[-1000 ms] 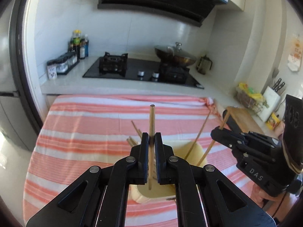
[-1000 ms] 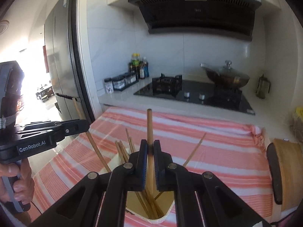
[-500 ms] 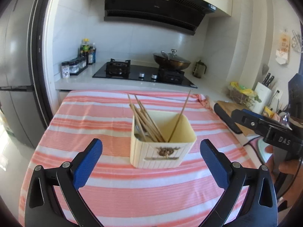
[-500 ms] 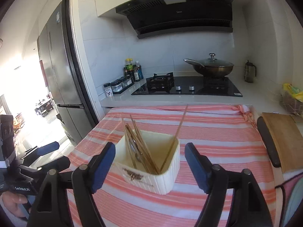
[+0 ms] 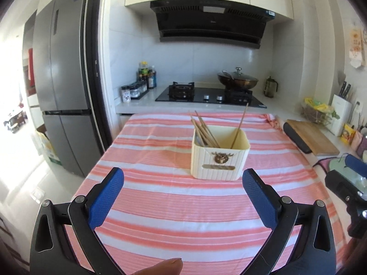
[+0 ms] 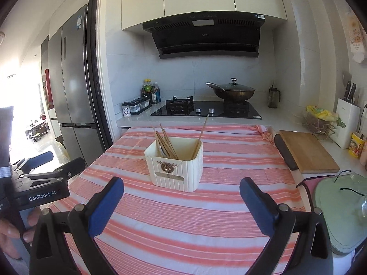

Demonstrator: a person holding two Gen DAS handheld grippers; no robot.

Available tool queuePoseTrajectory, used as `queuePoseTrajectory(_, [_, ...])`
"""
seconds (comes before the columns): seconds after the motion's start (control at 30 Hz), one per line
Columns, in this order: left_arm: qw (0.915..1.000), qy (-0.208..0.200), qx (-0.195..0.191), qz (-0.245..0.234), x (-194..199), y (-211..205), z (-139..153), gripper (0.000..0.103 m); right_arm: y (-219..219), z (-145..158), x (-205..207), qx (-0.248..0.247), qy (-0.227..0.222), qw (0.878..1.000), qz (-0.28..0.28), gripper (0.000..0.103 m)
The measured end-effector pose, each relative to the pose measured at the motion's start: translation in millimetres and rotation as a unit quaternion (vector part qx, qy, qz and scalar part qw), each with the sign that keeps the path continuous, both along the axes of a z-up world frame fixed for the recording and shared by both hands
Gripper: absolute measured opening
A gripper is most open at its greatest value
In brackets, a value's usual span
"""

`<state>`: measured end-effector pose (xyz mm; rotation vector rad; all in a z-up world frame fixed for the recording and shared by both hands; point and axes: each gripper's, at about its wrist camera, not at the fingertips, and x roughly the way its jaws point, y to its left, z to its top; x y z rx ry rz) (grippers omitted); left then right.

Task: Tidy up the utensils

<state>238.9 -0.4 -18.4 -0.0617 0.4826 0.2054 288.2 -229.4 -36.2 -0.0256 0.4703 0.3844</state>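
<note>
A cream ribbed utensil holder (image 5: 219,160) stands on the pink striped tablecloth (image 5: 160,206); it also shows in the right wrist view (image 6: 175,169). Several wooden chopsticks (image 5: 205,130) lean in its left side and one (image 5: 239,126) leans at the right; in the right wrist view they are the bunch (image 6: 166,143) and the single stick (image 6: 200,135). My left gripper (image 5: 183,196) is open and empty, well back from the holder. My right gripper (image 6: 182,202) is open and empty, also back from it.
A wooden cutting board (image 6: 305,151) lies right of the table. A stove with a lidded wok (image 6: 231,90) and spice jars (image 6: 135,106) are on the counter behind. A fridge (image 5: 62,91) stands at left. A green lidded dish (image 6: 339,208) sits at right.
One second ago each gripper was shut on a chopstick above the holder. Both opened, the chopsticks now stand in the holder, and both grippers have pulled back and up.
</note>
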Motion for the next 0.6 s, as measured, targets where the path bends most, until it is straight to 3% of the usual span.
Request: queuePoseTrajectory(0.6, [0.9997, 0.005, 0.021, -0.005, -36.1, -11.9, 12.8, 0.103, 11.7, 11.5, -43.3, -0.022, -0.020, 1.000, 0.005, 0.103])
